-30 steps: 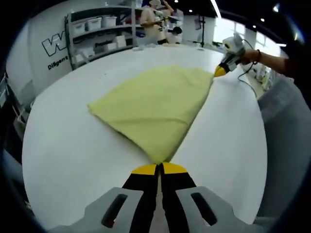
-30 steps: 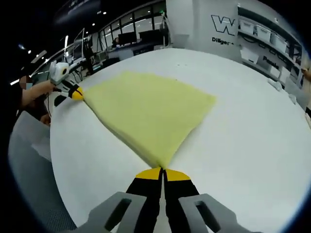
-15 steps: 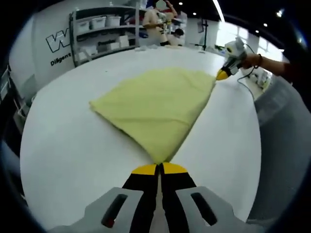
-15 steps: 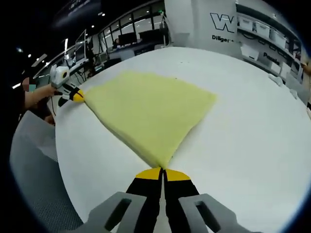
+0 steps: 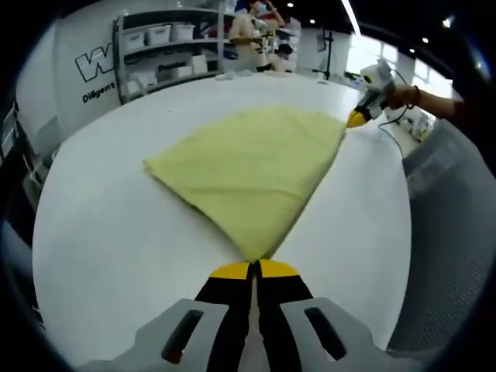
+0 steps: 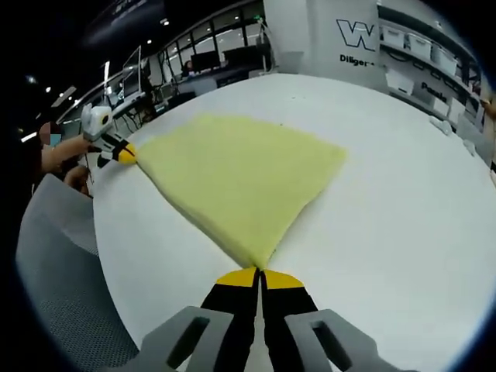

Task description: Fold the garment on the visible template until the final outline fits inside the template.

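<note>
White tabletop (image 5: 108, 232) lying broad, matte, smooth under everything; shelving and wall lettering beyond.

Left gripper (image 5: 253, 266) pinching near corner of yellow garment (image 5: 248, 167), jaws together on cloth. Right gripper (image 6: 258, 272) clamping opposite corner likewise; also showing far right ahead of left gripper.

Garment lying flat ahead of both, stretched between them, thick, soft, fleecy, already doubled, fan-shaped. Template outline not discernible.

Judgement: keeping both corners level and taut, lifting together, carrying edge over evenly to avoid sagging or bunching.
</note>
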{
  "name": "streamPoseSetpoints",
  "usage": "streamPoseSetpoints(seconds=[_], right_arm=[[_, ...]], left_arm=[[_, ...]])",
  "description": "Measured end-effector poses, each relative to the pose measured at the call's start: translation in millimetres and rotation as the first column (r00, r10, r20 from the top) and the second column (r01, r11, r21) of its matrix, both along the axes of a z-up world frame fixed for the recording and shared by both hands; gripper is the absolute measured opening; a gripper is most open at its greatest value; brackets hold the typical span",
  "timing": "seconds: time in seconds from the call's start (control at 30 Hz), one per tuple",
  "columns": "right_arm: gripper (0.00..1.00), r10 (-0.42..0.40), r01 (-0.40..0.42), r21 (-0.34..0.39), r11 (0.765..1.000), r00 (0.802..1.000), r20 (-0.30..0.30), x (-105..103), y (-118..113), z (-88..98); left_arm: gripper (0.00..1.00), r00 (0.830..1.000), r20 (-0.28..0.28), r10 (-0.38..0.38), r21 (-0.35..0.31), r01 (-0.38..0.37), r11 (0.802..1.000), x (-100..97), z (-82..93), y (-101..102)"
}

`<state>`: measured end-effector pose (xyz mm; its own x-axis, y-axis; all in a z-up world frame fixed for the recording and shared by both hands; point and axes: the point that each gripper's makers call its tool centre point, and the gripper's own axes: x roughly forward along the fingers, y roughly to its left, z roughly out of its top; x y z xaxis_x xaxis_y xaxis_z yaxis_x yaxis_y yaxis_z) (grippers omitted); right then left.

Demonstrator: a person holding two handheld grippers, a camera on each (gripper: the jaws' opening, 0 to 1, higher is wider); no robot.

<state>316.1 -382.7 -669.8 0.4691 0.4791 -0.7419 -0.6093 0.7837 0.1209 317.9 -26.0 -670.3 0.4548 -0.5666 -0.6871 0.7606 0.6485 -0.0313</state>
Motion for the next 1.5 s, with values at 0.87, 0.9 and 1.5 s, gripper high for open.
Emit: streamPoseSetpoints(seconds=[0.87,0.9,1.5], right_arm=[[0.63,-0.16,0.153,0.078,0.985,0.981,0.107,-6,16,56.4],[0.66,-0.167,0.158,0.083,0.984,0.98,0.108,-9,18,61.4],[0.99,-0.192,0.177,0.158,0.971,0.978,0.079,-57,39,93.7]], left_arm=[[0.76,0.944,-0.124,0.305,-0.148,-0.322,0.935,-19.6,42.3,-10],[0.8,0.944,-0.12,0.307,-0.152,-0.323,0.934,-23.9,46.3,-12],[0.99,0.919,-0.052,0.391,-0.113,-0.395,0.912,-66.3,73.1,-18]])
